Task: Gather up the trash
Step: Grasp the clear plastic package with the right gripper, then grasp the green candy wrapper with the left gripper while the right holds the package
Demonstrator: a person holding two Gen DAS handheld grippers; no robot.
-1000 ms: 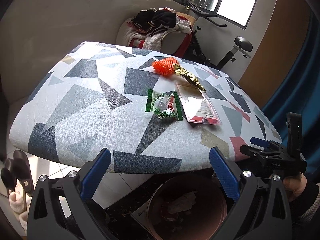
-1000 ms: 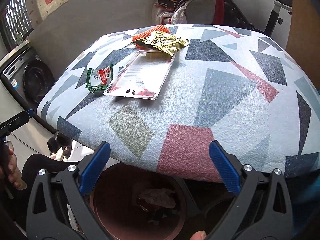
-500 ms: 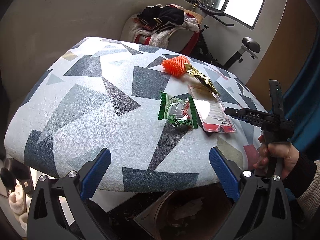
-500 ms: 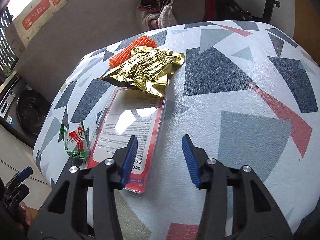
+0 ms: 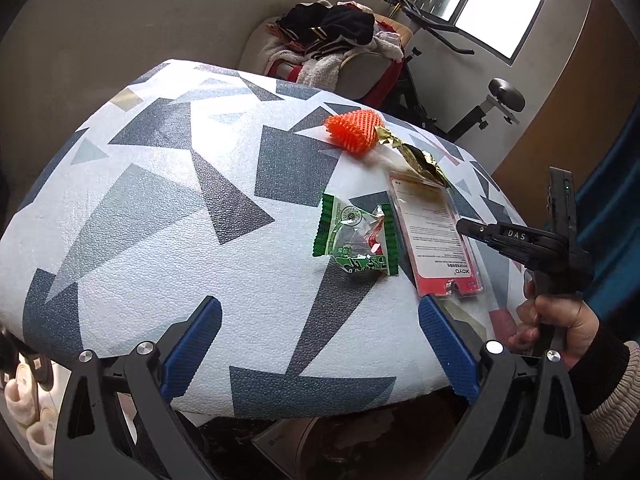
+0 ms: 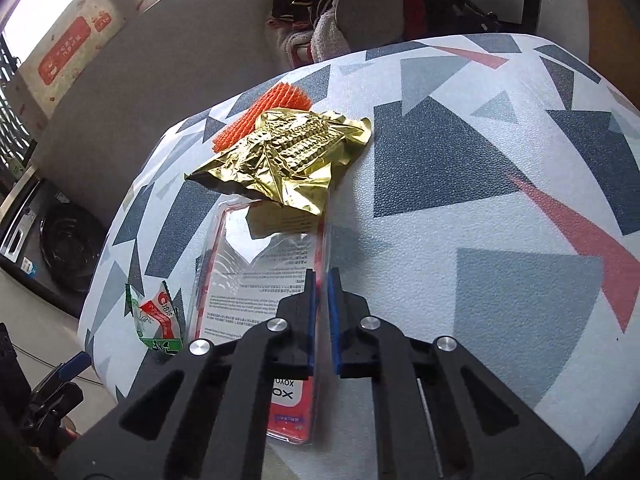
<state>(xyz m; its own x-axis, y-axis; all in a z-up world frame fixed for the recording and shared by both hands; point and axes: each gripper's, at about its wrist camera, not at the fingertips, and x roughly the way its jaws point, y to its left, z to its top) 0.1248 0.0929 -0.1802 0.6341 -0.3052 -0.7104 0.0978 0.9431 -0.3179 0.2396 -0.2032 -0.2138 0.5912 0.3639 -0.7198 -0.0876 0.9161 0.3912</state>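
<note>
On the patterned table point(image 5: 160, 200) lie a green candy wrapper point(image 5: 354, 240), a clear red-edged plastic package point(image 5: 432, 236), a crumpled gold foil wrapper point(image 5: 416, 158) and an orange spiky piece point(image 5: 354, 128). My right gripper point(image 6: 322, 276) is shut, its pads pinching the right edge of the plastic package point(image 6: 256, 276). The gold foil point(image 6: 288, 160) overlaps the package's far end. The candy wrapper point(image 6: 156, 320) lies to its left. In the left wrist view the right gripper point(image 5: 460, 224) reaches in from the right. My left gripper point(image 5: 320, 308) hangs open at the table's near edge, holding nothing.
A brown bin point(image 5: 352, 448) sits on the floor under the table's near edge, mostly hidden. Behind the table are a chair piled with clothes point(image 5: 340, 40) and an exercise bike point(image 5: 492, 100). Slippers point(image 5: 24, 392) lie at lower left. A washing machine point(image 6: 60, 240) stands to the left.
My right gripper moved from above the bin onto the table and its jaws closed from wide open onto the package's edge. My left gripper shifted slightly toward the table.
</note>
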